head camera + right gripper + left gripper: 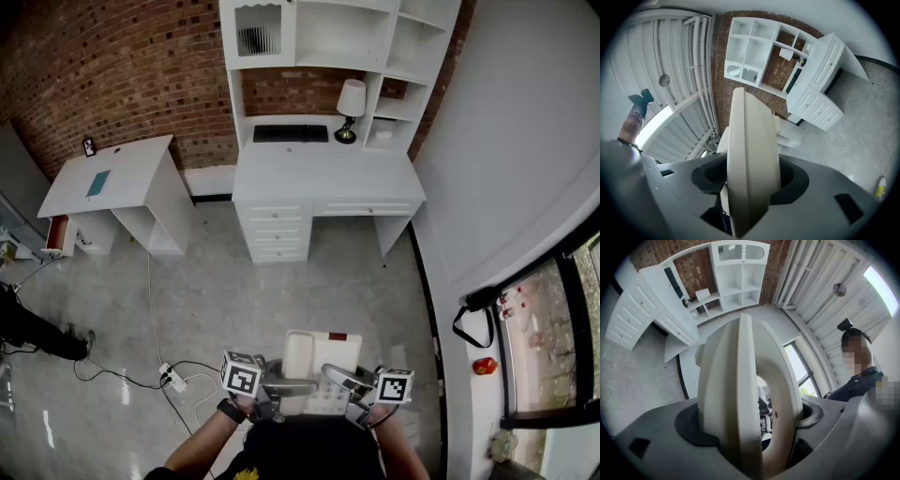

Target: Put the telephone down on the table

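I hold the telephone (323, 364) in the air between my two tools, well apart from the white counter (328, 178) and on its near side, above the grey floor (281, 300). It does not touch the counter or the floor. My left tool (750, 427) pinches the telephone's left side. In the left gripper view its jaws stand wide, and the cream body and the curved handset (780, 394) fill the gap between them, both pressed in. My right tool (752, 180) pinches the opposite side. In the right gripper view its jaws close on a narrower cream edge that stands up between them. In the head view the telephone lies flat and face up, with the handset along its left side and the keypad toward me. Each tool's marker cube sits just outside its own side of the telephone.

The counter stands against the brick wall, drawers under its top. On it, toward the back, a small lamp (350, 105) with a white shade stands just right of a flat black keyboard (291, 133). A white shelf unit (323, 37) rises from the counter's back edge. Left of the counter, apart from it, stands a second, smaller white counter (127, 164) set at an angle. A white power strip (173, 378) lies on the floor well in front of the big counter, toward its left.
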`<state>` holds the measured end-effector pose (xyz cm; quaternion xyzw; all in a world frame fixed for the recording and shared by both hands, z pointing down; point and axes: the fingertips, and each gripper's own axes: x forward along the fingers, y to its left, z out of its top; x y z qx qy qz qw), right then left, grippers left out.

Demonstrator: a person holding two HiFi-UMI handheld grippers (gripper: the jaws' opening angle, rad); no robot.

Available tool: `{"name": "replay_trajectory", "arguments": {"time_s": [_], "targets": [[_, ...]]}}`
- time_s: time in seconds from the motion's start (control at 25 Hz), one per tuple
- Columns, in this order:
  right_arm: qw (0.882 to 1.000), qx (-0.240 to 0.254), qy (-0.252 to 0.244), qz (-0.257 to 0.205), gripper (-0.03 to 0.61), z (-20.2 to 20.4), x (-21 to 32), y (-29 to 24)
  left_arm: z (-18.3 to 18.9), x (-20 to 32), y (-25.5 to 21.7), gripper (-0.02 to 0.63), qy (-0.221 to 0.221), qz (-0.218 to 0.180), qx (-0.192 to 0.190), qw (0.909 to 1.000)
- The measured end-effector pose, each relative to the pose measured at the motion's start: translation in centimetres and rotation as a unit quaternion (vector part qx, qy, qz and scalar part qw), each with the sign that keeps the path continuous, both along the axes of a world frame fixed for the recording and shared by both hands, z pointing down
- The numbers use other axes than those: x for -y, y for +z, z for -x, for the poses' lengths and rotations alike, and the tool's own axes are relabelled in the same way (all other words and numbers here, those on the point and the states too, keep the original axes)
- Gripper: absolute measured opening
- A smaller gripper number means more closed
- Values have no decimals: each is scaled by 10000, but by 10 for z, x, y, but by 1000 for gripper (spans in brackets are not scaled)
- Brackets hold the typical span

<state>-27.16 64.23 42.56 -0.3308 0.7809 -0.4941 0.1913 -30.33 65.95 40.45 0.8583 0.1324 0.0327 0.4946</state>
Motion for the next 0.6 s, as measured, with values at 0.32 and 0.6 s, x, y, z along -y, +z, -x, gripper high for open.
{"name": "replay_trajectory", "arguments": {"time_s": [0.32, 0.6], "targets": [[9999, 54, -92, 69, 222, -1, -7, 10, -1, -4, 6, 463, -80, 28, 74, 9999], [9998, 147, -86, -57, 227, 7, 7, -7, 8, 9, -5, 460, 68, 63, -153, 9998]]}}
